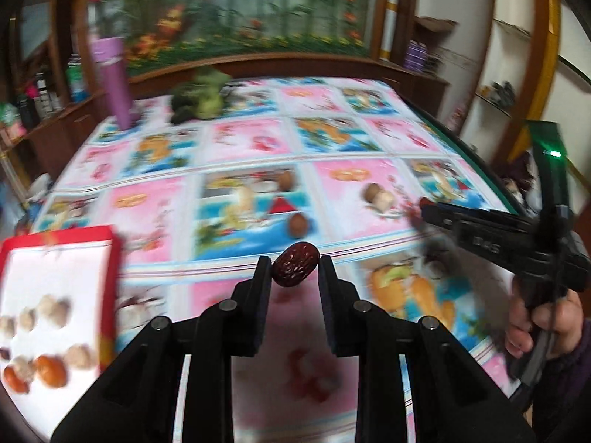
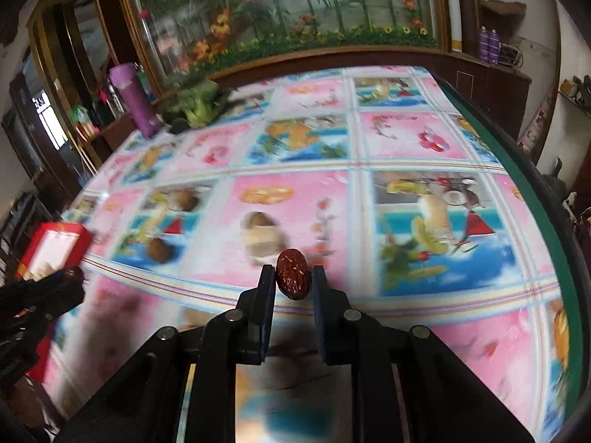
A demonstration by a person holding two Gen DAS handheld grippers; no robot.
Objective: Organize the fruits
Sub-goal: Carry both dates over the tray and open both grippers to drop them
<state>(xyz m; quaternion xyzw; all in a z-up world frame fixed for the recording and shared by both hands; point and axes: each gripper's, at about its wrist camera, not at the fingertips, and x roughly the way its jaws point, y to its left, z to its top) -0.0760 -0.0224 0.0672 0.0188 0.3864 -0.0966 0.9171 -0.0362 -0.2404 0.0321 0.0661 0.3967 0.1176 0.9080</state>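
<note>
— Above the near edge of the tabletop [image 1: 236,170]: my left tool [image 1: 293,264] is clamped on a red date [image 1: 295,264], lifted clear of the patterned cloth. My right tool [image 2: 293,273] is likewise pinched on a second red date [image 2: 293,274], also held in the air.

— Where does the fruit go?

— Into the red box [image 1: 114,254] at the near left, I judge. It already holds pale round fruits and a few orange-brown ones in loose groups. Both views are blurred, so I cannot sort them finer.

— What remains out?

— Two brown round fruits [image 1: 297,225] and a pale pair [image 1: 376,195], farther out on the cloth, well apart from the box.

— Step in hand?

— Carrying, I think. Next calls for bringing each date over the box, left tool first as it is nearer, lowering beside like fruit, then parting the fingers without knocking neighbours.
</note>
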